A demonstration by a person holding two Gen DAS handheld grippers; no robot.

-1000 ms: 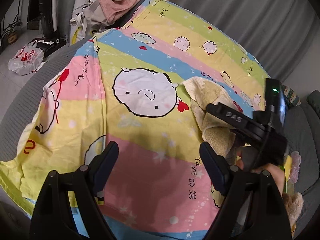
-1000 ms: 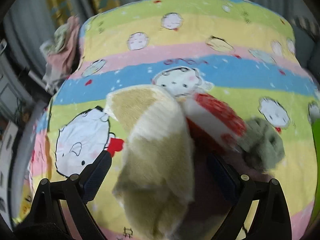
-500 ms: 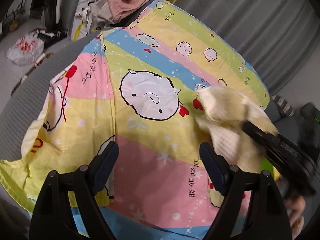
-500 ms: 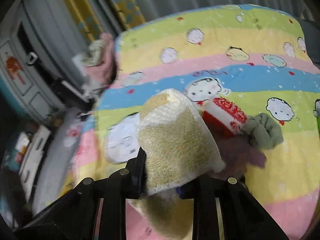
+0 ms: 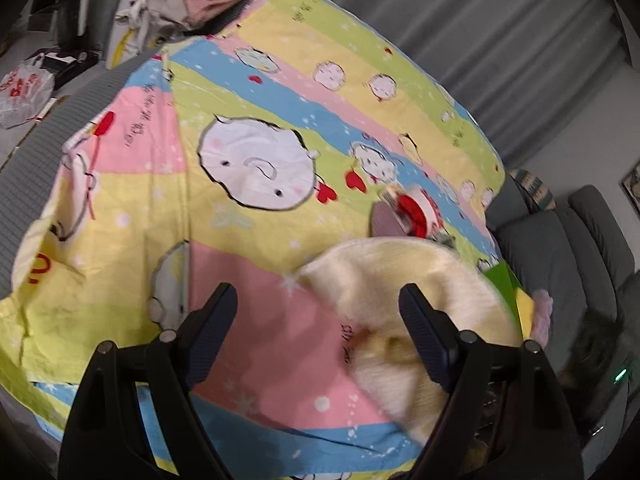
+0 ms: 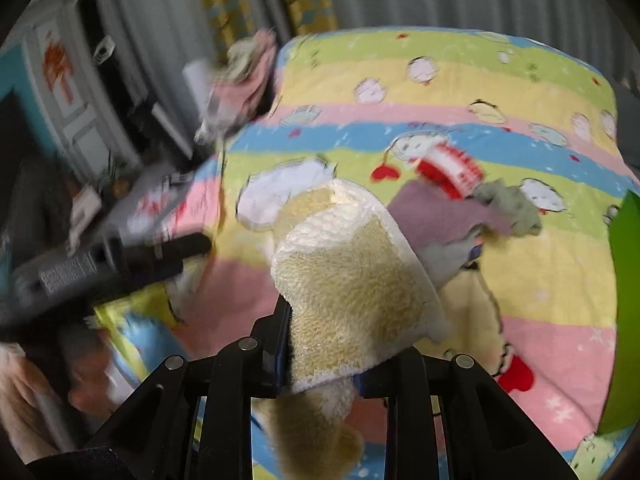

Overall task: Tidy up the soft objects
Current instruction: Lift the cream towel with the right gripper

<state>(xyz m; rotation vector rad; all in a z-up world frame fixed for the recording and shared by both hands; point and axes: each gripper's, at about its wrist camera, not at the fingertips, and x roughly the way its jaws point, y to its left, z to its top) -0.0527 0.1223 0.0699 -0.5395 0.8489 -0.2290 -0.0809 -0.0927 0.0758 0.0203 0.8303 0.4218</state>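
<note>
Right wrist: cream towel (image 6: 352,280) pinched between the right gripper (image 6: 320,356) jaws.

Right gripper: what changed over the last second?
The right gripper went from open to shut on the cream fleece cloth and lifted it toward the left gripper. The left gripper stayed open and empty; the red-and-white item and green cloth stayed on the bedsheet.

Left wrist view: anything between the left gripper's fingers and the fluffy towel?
Only bare patterned sheet lies between the open left gripper fingers; the fluffy towel sits behind the right finger, not inside the gap.
</note>
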